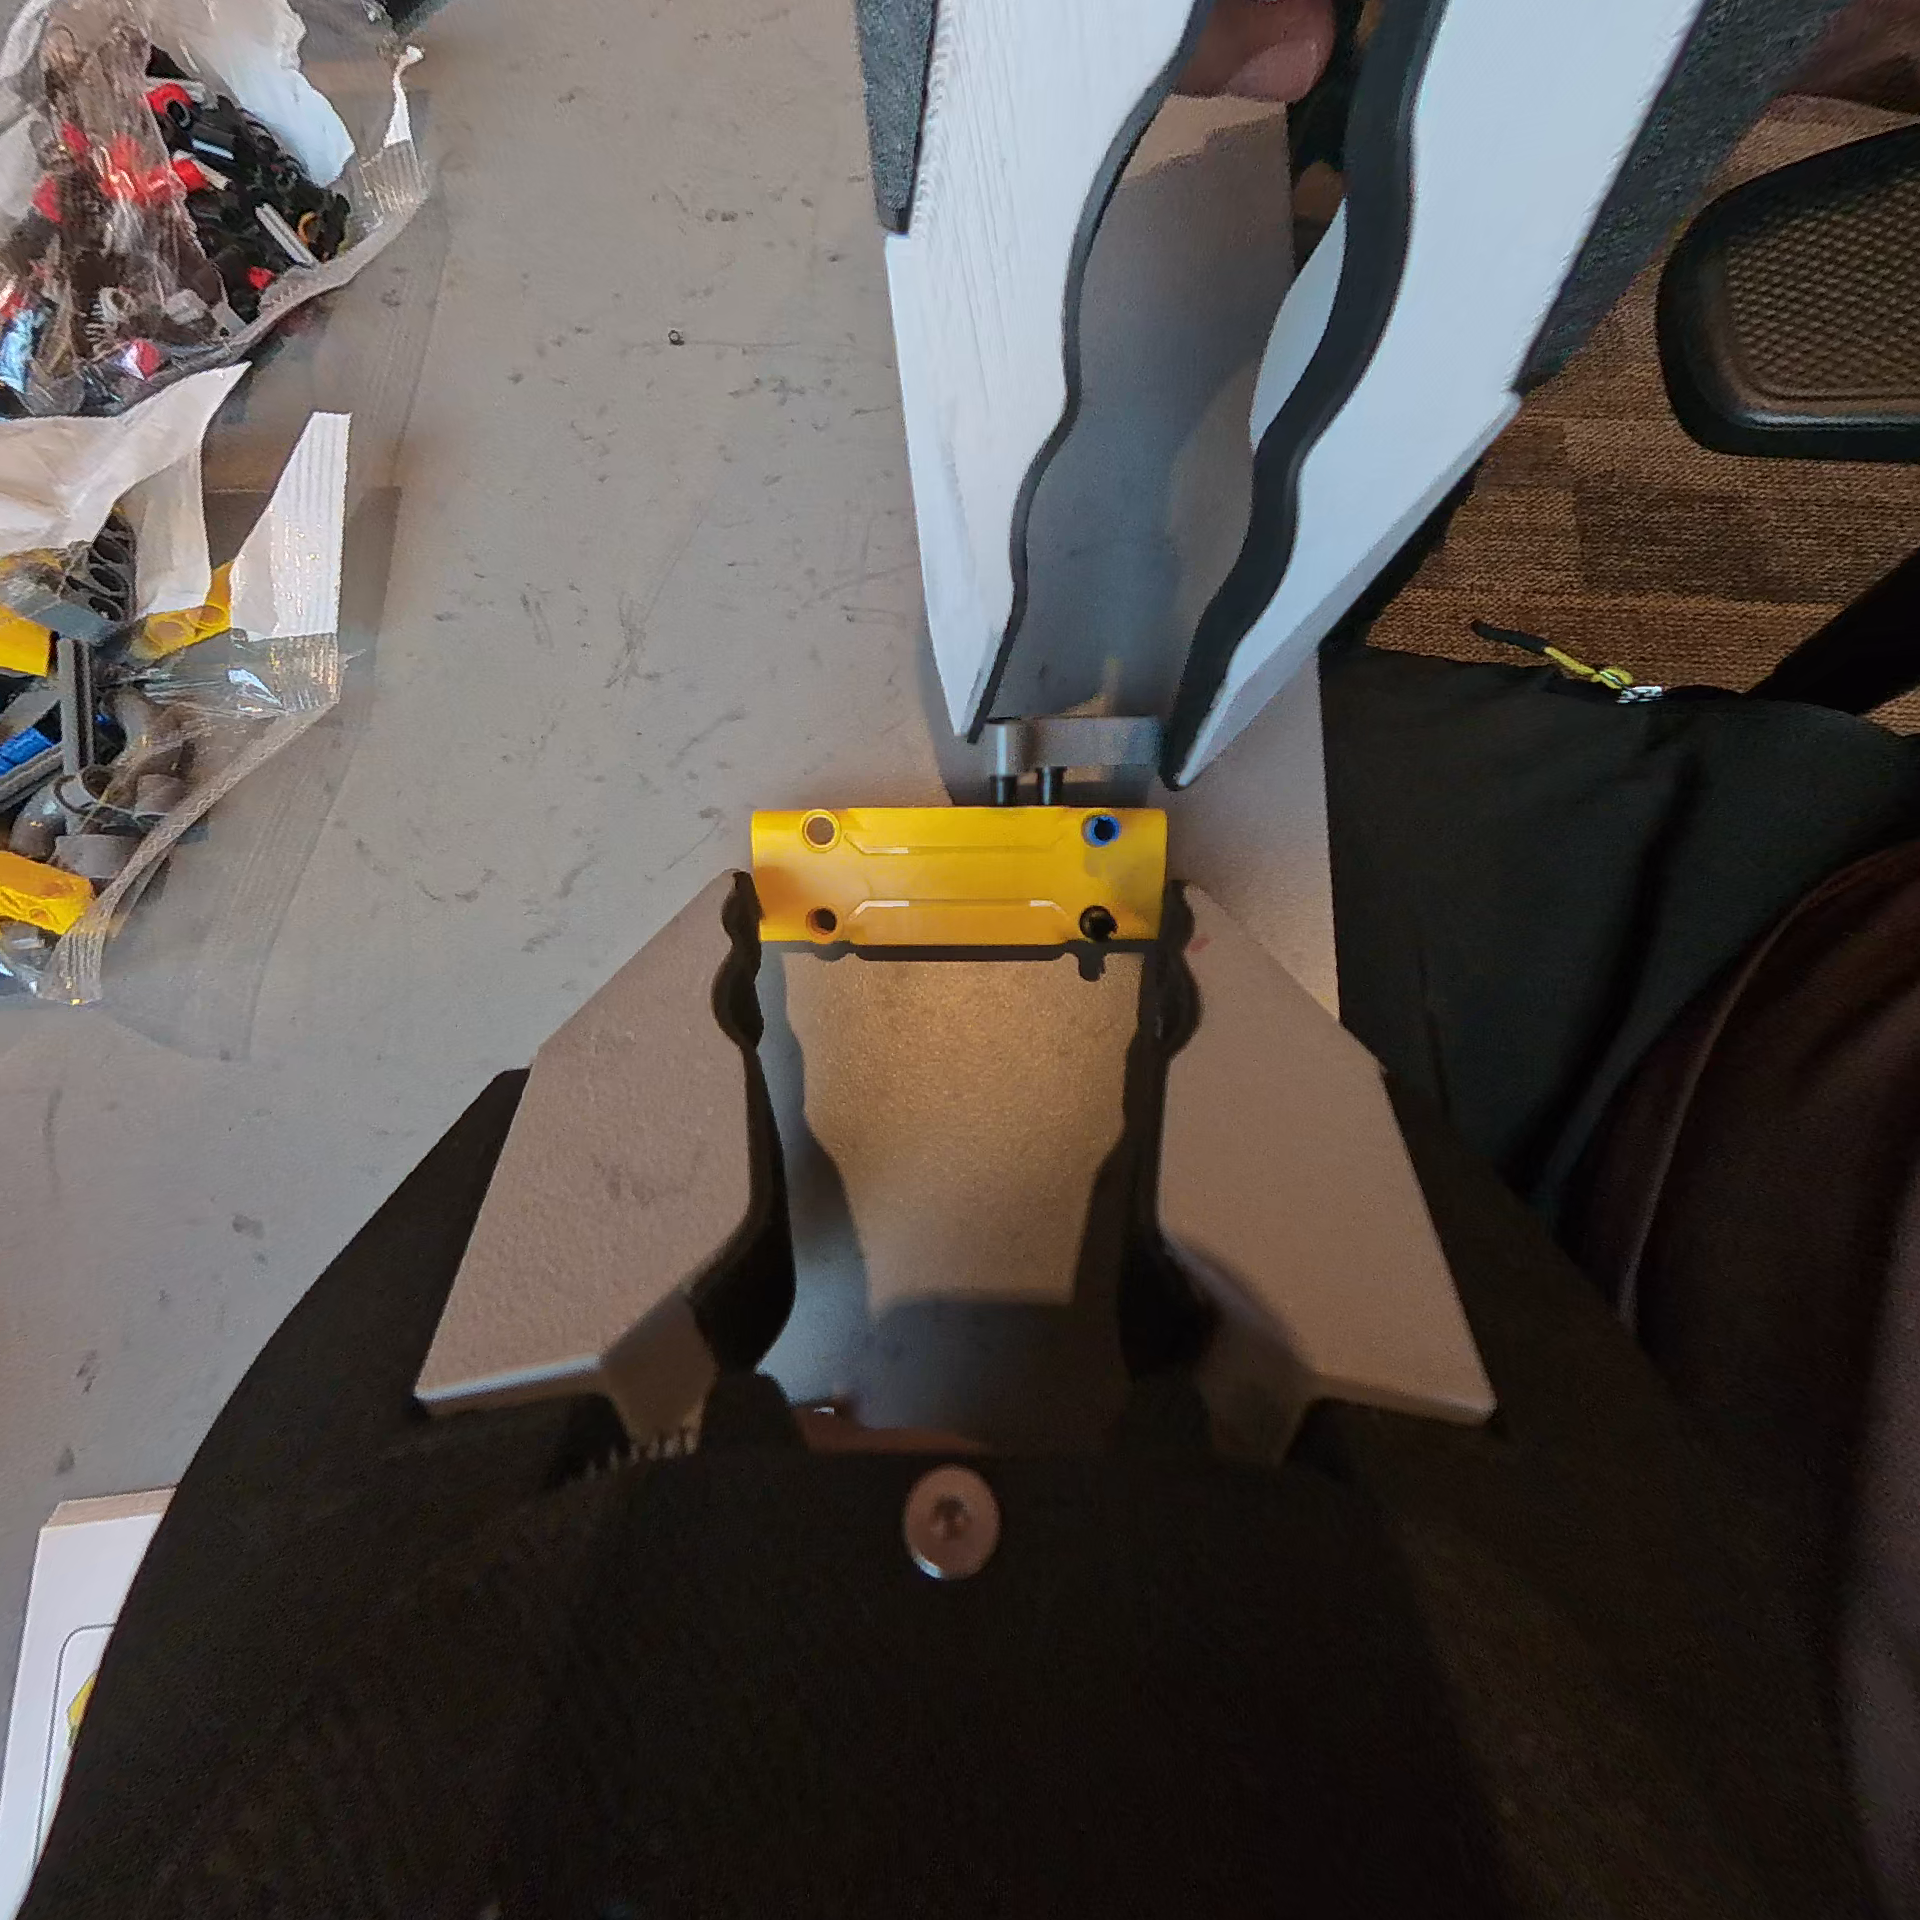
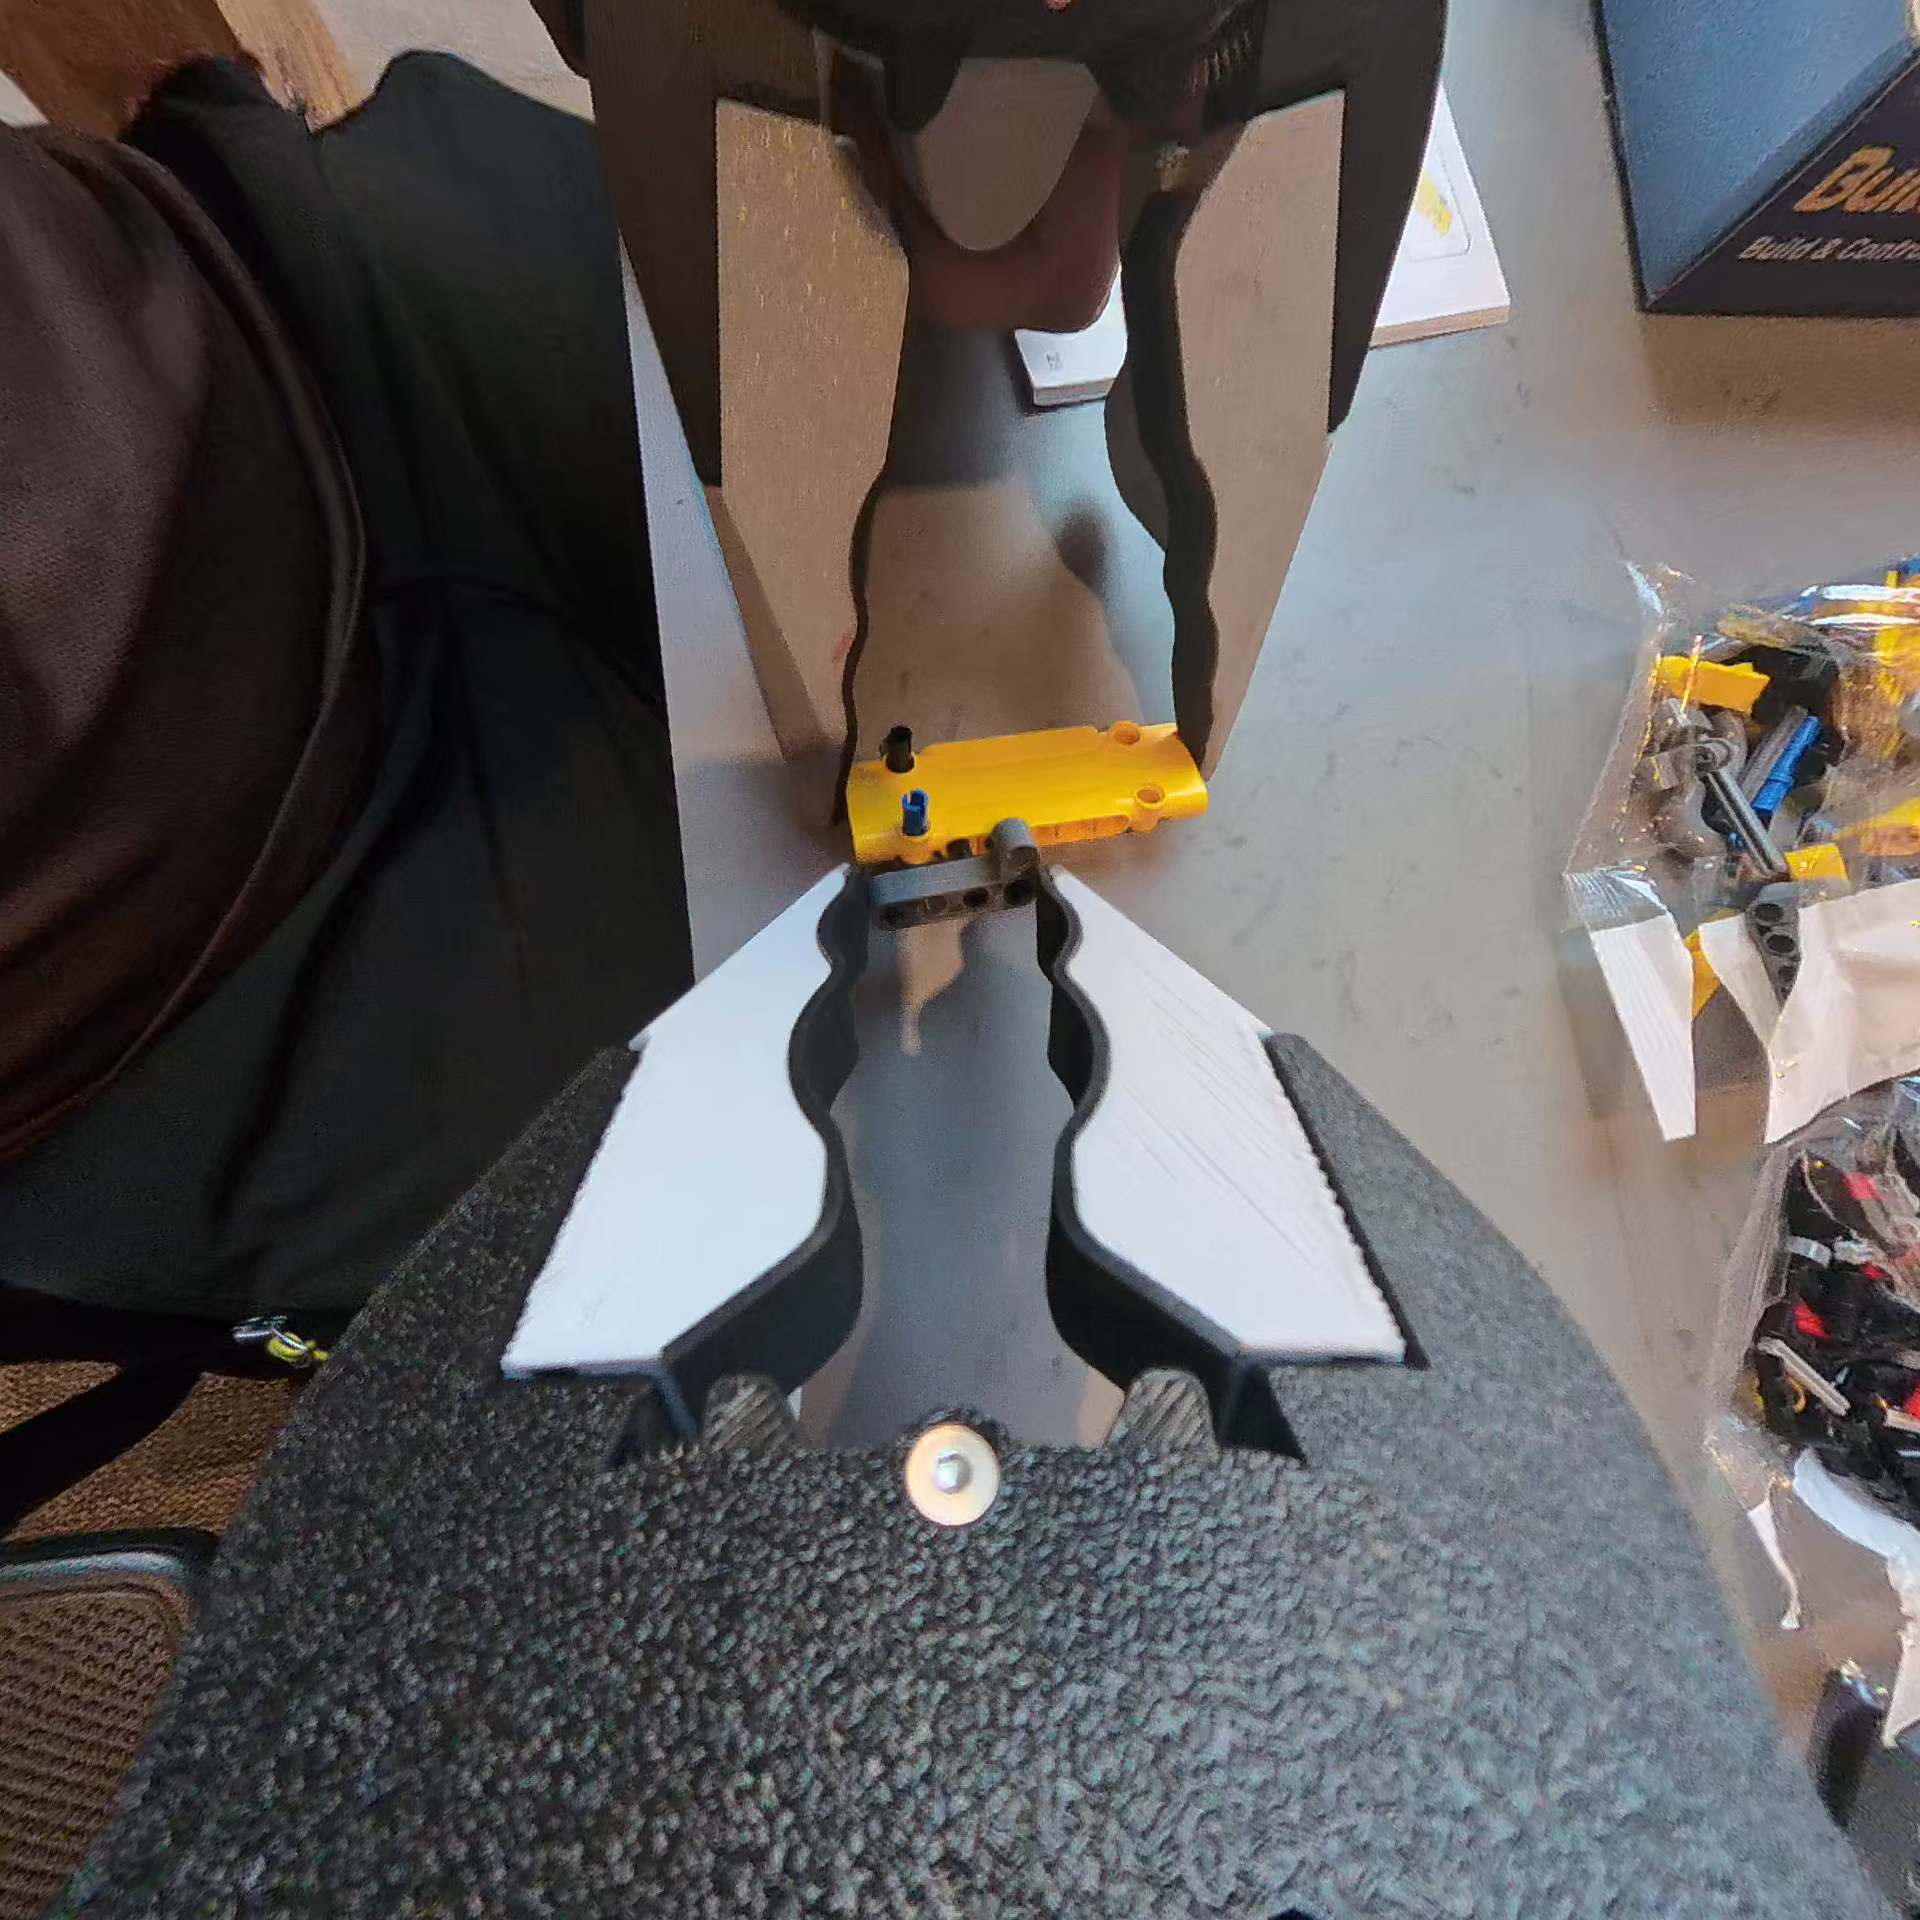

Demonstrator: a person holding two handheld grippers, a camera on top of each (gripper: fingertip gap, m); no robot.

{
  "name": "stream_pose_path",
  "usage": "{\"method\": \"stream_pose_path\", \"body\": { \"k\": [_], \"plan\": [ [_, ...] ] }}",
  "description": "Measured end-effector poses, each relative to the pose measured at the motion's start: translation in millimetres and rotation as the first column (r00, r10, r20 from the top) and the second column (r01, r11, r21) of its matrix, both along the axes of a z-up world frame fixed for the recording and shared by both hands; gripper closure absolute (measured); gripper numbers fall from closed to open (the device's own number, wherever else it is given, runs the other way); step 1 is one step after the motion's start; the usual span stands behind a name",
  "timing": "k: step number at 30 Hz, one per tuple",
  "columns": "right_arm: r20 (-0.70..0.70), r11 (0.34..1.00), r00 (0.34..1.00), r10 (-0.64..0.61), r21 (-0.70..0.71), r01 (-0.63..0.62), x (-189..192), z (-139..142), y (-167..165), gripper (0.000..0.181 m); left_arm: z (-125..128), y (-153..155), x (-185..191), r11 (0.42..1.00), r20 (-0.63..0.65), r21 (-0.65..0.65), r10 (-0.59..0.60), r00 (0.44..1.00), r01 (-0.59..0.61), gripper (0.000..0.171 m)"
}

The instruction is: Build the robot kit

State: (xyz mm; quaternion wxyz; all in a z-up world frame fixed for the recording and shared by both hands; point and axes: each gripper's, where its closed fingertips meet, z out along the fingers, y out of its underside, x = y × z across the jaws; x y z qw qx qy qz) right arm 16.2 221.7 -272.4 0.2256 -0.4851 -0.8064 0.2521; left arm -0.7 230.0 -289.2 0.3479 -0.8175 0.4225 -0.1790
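Observation:
My left gripper [image 1: 956,914], with grey fingers, is shut on a yellow toy panel [image 1: 956,878] that has a blue pin [image 1: 1101,829] and a black pin [image 1: 1098,921] in it. The panel also shows in the right wrist view [image 2: 1023,795]. My right gripper [image 2: 956,894], with white fingers, is shut on a short grey holed beam [image 2: 951,896] carrying black pins. In the left wrist view the beam [image 1: 1081,740] sits right at the panel's far edge, its pins pointing at the panel. Both pieces are just above the grey table [image 1: 623,520].
Clear plastic bags of small toy parts lie at the left [image 1: 156,208] and in the right wrist view at the right [image 2: 1766,810]. A white booklet [image 2: 1455,239] and a dark blue box [image 2: 1766,156] lie farther off. A person's dark clothing [image 1: 1558,935] and a chair [image 1: 1808,312] border the table edge. The tips of both grippers are at nearly the same place.

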Motion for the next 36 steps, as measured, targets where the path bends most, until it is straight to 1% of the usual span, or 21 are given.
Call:
{"method": "stream_pose_path", "body": {
  "k": [6,11,15,26,28,30,32,36],
  "plan": [
    [-0.087,0.995,0.996,-0.022,-0.095,0.014,-1.3,1.3,-1.4,0.148,-0.1,-0.1,0.1,1.000,0.001,-0.002,0.000,1.000,0.000,0.096],
    [-0.112,0.992,0.993,-0.045,-0.125,0.031,1.9,-4.0,0.3,0.148,-0.1,-0.2,0.0,1.000,0.004,-0.006,-0.002,1.000,0.002,0.096],
    [-0.150,0.991,0.987,-0.053,-0.132,0.033,0.5,-1.0,-0.9,0.149,-0.1,-0.2,0.0,1.000,0.003,-0.005,-0.001,1.000,0.001,0.096],
    [-0.175,0.988,0.981,-0.082,-0.143,0.057,-0.3,-0.1,-0.1,0.149,-0.2,0.7,-0.4,1.000,0.001,-0.001,0.005,1.000,-0.005,0.096],
    [-0.203,0.988,0.976,-0.083,-0.144,0.054,-3.7,4.0,-2.3,0.149,-0.1,0.8,-0.5,1.000,0.001,-0.001,0.006,1.000,-0.006,0.096],
    [-0.211,0.993,0.975,-0.067,-0.113,0.043,-5.7,5.1,-3.6,0.149,-0.1,0.7,-0.5,1.000,0.000,-0.001,0.007,1.000,-0.007,0.096],
    [-0.187,0.996,0.981,-0.050,-0.078,0.036,-4.1,4.1,-2.6,0.149,-0.2,0.8,-0.5,1.000,0.001,-0.001,0.009,1.000,-0.009,0.096],
    [-0.202,0.991,0.977,-0.072,-0.123,0.047,-4.6,4.4,-2.6,0.149,-0.2,0.8,-0.5,1.000,0.001,-0.001,0.010,1.000,-0.010,0.096]
  ]
}}
